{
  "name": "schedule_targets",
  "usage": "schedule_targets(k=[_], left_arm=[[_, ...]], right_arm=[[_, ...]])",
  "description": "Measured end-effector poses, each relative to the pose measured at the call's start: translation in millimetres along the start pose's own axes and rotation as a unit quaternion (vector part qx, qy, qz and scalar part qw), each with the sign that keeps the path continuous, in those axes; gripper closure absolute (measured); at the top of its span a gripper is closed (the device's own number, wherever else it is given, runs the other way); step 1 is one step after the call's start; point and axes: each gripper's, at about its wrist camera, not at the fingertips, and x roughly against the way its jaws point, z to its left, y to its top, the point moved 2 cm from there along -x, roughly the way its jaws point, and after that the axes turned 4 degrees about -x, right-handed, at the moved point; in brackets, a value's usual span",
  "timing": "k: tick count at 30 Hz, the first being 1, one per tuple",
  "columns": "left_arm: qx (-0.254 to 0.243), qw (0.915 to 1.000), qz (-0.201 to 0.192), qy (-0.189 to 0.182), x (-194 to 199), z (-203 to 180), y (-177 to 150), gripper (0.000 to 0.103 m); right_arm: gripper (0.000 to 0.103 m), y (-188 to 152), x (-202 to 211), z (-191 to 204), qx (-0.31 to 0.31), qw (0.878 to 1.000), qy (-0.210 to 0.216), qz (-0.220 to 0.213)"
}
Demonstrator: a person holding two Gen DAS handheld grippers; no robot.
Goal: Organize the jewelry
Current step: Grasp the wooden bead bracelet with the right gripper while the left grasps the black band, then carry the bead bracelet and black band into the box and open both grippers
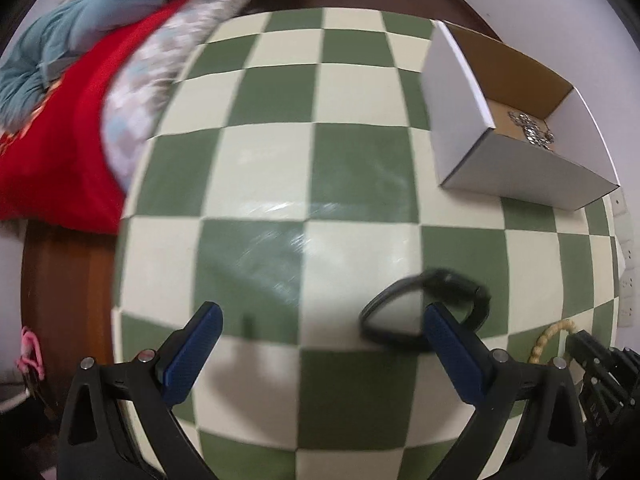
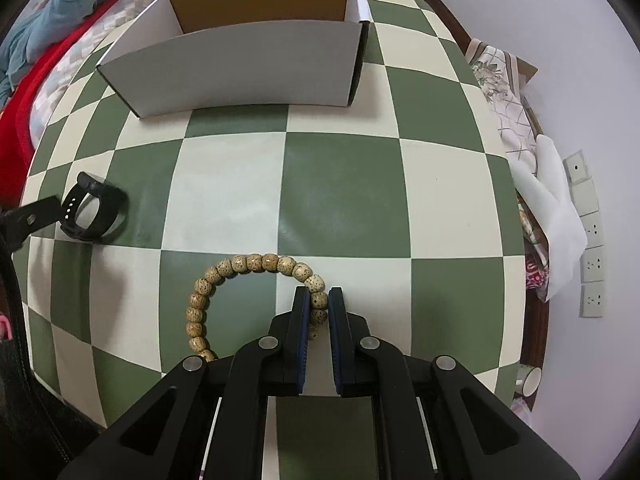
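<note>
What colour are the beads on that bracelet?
Pale tan with dark speckles; the beaded bracelet shows best in the right wrist view.

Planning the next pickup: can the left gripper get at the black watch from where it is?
Probably yes: the left gripper is open, the black watch lies just by its right finger, nothing between.

A green-and-cream checkered tabletop (image 1: 280, 168) fills the view. Left of it lie a red blanket (image 1: 60, 152) and teal cloth (image 1: 80, 28); right, wall sockets (image 2: 592, 256).

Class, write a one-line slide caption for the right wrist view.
Right gripper shut on a beaded bracelet on the checkered table, cardboard box ahead.
</note>
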Motion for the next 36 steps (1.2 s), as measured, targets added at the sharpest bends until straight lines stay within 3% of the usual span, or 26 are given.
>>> schedule_targets(k=[2, 4, 9, 12, 13, 18, 27, 36], left_arm=[[-0.017, 0.9998, 0.002, 0.001, -6, -6, 5, 0.010], [-0.026, 0.9996, 0.008, 0.000, -11, -8, 7, 0.035], [-0.043, 0.9990, 0.000, -0.007, -13, -13, 2, 0.059], [-0.057, 0.9983, -0.010, -0.002, -10, -20, -2, 0.086], [-0.064, 0.9979, -0.012, 0.001, -9, -24, -5, 0.090], [-0.074, 0.9967, -0.028, 0.019, -3, -34, -17, 0.090], [-0.054, 0.9979, -0.034, 0.009, -1, -24, -19, 0.094], [-0.038, 0.9977, -0.051, -0.025, 41, -24, -27, 0.096]], right_arm=[[0.093, 0, 0, -1, 0.001, 1.000, -0.001, -0.001], [0.093, 3, -1, -2, 0.001, 1.000, 0.000, -0.003], [0.092, 5, 1, 4, 0.000, 1.000, -0.002, -0.005], [0.092, 7, 1, 5, -0.002, 1.000, -0.003, -0.007], [0.092, 8, 0, 4, -0.002, 1.000, -0.004, -0.007], [0.092, 12, -2, 6, -0.003, 1.000, -0.009, -0.004], [0.093, 15, -1, 7, 0.001, 1.000, -0.001, -0.011], [0.094, 14, 42, 7, -0.029, 0.995, 0.078, -0.061]])
